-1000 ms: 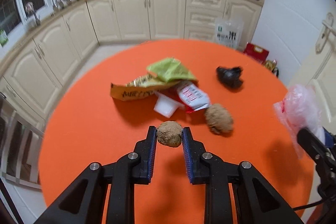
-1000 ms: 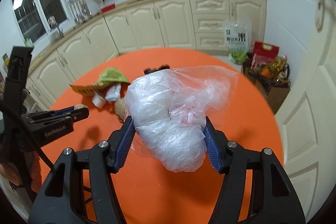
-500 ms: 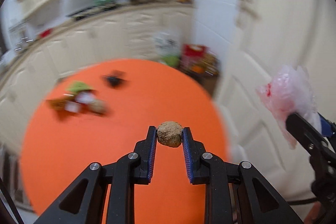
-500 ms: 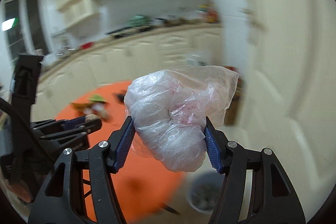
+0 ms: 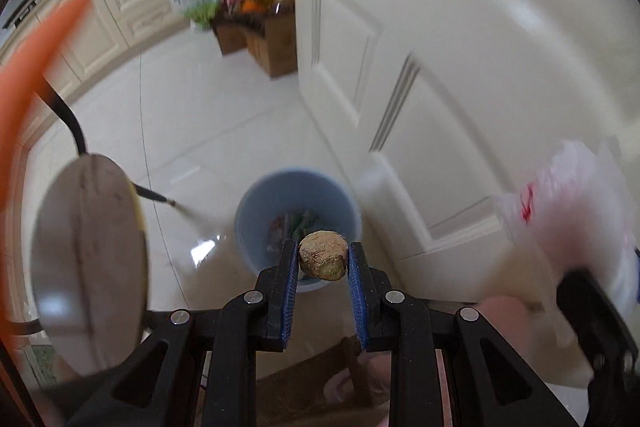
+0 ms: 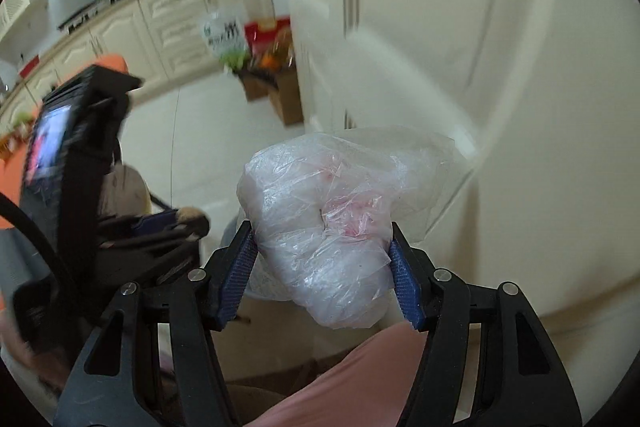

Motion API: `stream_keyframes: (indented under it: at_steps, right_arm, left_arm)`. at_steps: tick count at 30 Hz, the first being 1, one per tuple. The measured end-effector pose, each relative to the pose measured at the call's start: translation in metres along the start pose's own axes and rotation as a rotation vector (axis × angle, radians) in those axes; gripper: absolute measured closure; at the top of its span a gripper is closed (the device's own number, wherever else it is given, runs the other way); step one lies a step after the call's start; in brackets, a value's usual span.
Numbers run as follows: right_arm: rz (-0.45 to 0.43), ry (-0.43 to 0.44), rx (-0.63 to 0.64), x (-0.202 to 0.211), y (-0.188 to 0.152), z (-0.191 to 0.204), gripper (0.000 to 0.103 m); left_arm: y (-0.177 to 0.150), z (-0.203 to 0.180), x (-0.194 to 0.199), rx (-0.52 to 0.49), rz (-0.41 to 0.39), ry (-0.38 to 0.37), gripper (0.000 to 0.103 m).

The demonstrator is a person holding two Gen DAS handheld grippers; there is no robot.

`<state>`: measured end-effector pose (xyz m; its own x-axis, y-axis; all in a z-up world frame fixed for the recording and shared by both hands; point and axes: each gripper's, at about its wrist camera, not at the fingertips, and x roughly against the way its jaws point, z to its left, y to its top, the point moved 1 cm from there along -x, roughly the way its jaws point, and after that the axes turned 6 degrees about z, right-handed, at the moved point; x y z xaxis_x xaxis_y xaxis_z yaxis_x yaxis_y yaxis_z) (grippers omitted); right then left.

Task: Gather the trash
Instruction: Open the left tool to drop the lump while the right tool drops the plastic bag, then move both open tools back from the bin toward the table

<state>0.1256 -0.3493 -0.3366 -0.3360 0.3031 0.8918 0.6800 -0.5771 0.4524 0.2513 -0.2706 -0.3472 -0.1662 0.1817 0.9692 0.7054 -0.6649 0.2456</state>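
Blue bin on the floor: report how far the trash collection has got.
Done: the round pale-blue plastic bin already holds some wrappers. In hand: the left hand-held gripper clamps a brown crumpled ball above it; the right hand-held gripper grips a crumpled clear plastic bag. Left: dropping both.

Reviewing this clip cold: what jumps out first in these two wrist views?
In the left wrist view, the left gripper pinches a small brown lump, poised over a blue bin on the white tiled floor beside a cream door. In the right wrist view, the right gripper clamps a crumpled clear plastic bag that fills the middle of the frame. An orange table edge blurs past at far left.
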Motion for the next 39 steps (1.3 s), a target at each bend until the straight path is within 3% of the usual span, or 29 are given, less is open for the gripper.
stream_keyframes:
  at_steps: [4,10,11,14,18,22,26,29,34,36,38,39]
  right_arm:
    - [0.100,0.070,0.019,-0.075,0.016,0.011,0.043]
    - [0.194,0.135,0.033,-0.148,0.033,0.017,0.042]
    - [0.206,0.152,0.027,-0.154,0.036,0.013,0.039]
    - [0.228,0.169,0.020,-0.168,0.040,0.007,0.034]
    - [0.244,0.209,-0.012,-0.169,0.038,-0.001,0.024]
    - [0.246,0.189,-0.025,-0.170,0.034,-0.005,0.020]
    - [0.193,0.123,-0.037,-0.135,0.033,-0.006,0.021]
    - [0.061,0.029,-0.053,-0.074,0.032,-0.008,0.021]
    - [-0.222,-0.132,-0.037,0.067,0.027,0.000,0.019]
    - [-0.334,-0.139,0.011,0.115,0.024,0.012,0.000]
    - [-0.447,-0.119,0.059,0.155,0.026,0.026,0.000]
    - [-0.495,-0.067,0.084,0.173,0.029,0.034,0.000]
  left_arm:
    - [0.023,0.006,-0.073,0.065,0.055,0.053,0.083]
    - [0.043,0.026,-0.127,0.071,0.120,0.148,0.080]
    - [0.044,0.032,-0.132,0.080,0.141,0.146,0.077]
    - [0.051,0.020,-0.153,0.113,0.198,0.137,0.050]
    - [0.062,0.019,-0.159,0.102,0.210,0.174,0.048]
    - [0.062,0.005,-0.150,0.090,0.200,0.164,0.048]
    - [0.050,-0.002,-0.128,0.073,0.179,0.122,0.048]
    - [0.038,-0.014,-0.085,0.060,0.126,0.033,0.048]
    - [0.014,-0.051,0.030,-0.087,-0.049,-0.100,0.047]
    - [0.000,-0.046,0.079,-0.120,-0.115,-0.124,0.045]
    - [-0.011,-0.023,0.118,-0.079,-0.196,-0.101,0.043]
    - [-0.016,-0.004,0.139,-0.045,-0.241,-0.083,0.039]
